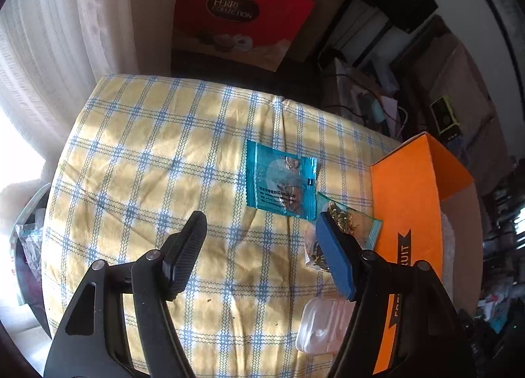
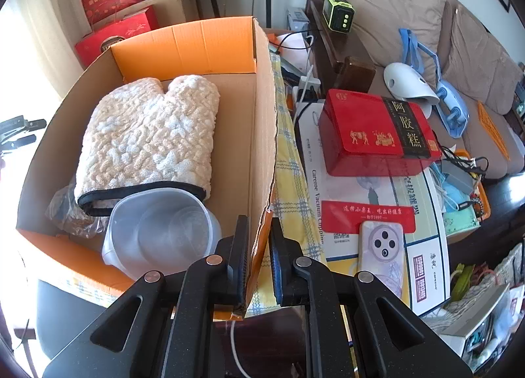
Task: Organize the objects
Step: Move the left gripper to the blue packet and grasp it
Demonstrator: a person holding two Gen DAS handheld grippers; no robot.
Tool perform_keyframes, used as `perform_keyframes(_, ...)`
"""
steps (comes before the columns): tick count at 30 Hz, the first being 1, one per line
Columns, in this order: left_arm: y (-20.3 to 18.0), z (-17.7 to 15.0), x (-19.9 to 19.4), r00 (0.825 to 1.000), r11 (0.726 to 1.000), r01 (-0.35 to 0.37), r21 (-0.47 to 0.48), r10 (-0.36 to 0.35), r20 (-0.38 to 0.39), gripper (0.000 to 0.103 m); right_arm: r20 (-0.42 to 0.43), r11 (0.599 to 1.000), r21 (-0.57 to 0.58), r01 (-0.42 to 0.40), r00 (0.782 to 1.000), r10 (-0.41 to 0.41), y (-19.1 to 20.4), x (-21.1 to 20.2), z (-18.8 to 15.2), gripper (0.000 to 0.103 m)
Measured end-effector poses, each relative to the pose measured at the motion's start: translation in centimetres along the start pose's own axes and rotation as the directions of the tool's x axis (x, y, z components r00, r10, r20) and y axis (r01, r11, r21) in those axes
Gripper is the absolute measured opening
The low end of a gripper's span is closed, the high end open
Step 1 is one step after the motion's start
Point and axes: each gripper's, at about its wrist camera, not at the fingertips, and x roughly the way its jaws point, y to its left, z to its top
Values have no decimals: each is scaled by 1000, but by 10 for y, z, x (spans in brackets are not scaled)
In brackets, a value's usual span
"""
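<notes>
In the left wrist view my left gripper [image 1: 261, 215] hangs open over a yellow and blue checked tablecloth [image 1: 147, 155], with nothing between its fingers. Just beyond it lies a blue snack packet [image 1: 280, 181]. A small clear bag of golden bits [image 1: 347, 219] lies by the blue-padded finger [image 1: 334, 256], and a clear plastic case [image 1: 320, 325] sits nearer. In the right wrist view my right gripper [image 2: 259, 220] is shut on the side wall of the orange cardboard box [image 2: 262, 135]. Inside the box lie a cream oven mitt [image 2: 147, 142], a clear plastic tub [image 2: 160, 233] and a crumpled plastic bag [image 2: 62, 210].
The orange box [image 1: 407, 214] stands at the right edge of the cloth. Right of the box sit a red tin [image 2: 377, 132], a phone [image 2: 382, 253], cables and papers. A sofa [image 2: 393, 10] stands behind. Red gift boxes [image 1: 242, 14] are stacked beyond the table.
</notes>
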Motion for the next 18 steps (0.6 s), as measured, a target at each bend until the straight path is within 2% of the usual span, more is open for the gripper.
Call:
perform_keyframes(3,-1,9,9,1000,1000,2,-4,-3,-13,64,0,1000,-1,3,1000,-3,0,0,0,11)
perform_keyframes(8,0,18,28,999,1000,5,-17,-6,-53,53,-1,1000,-2,5,1000,-5,0,0,0,11)
perform_keyframes(11,0,19,39,997,999,18,-27,-20,-79,43,0,1000,-2,6,1000,-6,0,0,0,11)
perform_keyframes(13,0,19,45,995,999,28,-27,-31,-99,30,-2,1000,-2,6,1000,-6,0,0,0,11)
perform_keyframes(14,0,19,47,994,999,30,-31,-33,-106,28,-2,1000,-3,6,1000,-6,0,0,0,11)
perform_keyframes(18,3,20,47,995,999,27,-47,-32,-93,10,-5,1000,-3,10,1000,-10,0,1,0,11)
